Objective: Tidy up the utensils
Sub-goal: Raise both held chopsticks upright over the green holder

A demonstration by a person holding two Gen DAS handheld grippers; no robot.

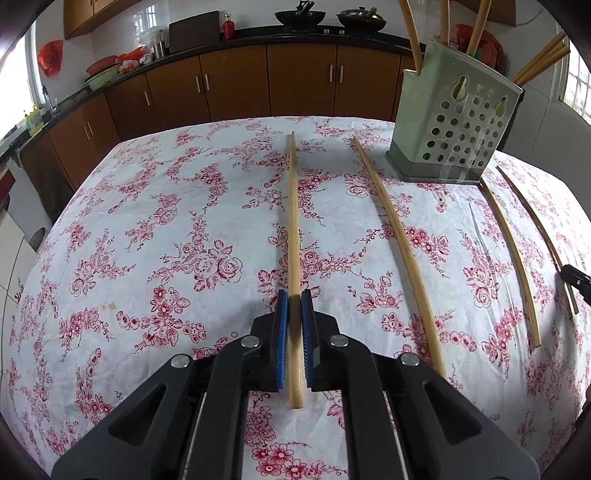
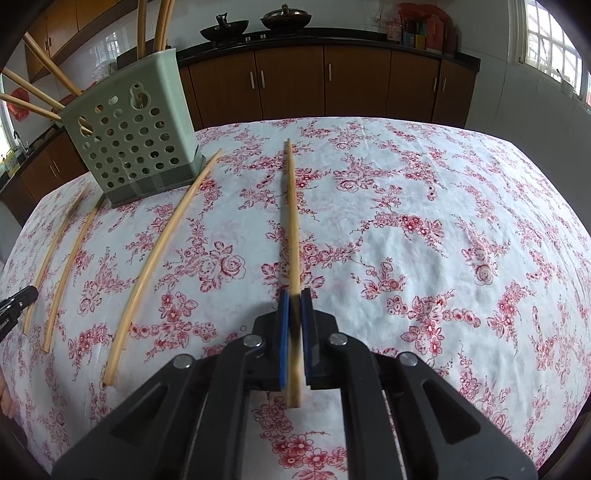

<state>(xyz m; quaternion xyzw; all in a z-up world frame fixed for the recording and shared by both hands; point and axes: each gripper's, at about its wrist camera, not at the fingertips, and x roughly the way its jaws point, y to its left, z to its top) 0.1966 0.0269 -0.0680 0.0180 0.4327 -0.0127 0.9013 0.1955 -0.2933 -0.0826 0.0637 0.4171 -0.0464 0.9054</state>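
Note:
My left gripper [image 1: 294, 301] has its blue pads closed on a wooden chopstick [image 1: 293, 221] that lies along the floral tablecloth. My right gripper [image 2: 294, 299] is shut on another chopstick [image 2: 291, 221], slightly blurred. A pale green perforated utensil holder [image 1: 458, 125] stands at the far right of the left wrist view, with several chopsticks standing in it. It also shows in the right wrist view [image 2: 136, 140] at the far left. Three loose chopsticks [image 1: 399, 236] lie to the right of my left gripper. The right gripper's tip [image 1: 576, 278] shows at the right edge.
The table [image 1: 166, 221] has a white cloth with red flowers. Brown kitchen cabinets [image 1: 303, 81] and a dark counter with two woks [image 1: 299, 16] run behind it. Three loose chopsticks [image 2: 162, 251] lie left of my right gripper. The left gripper's tip [image 2: 18, 299] shows at the left edge.

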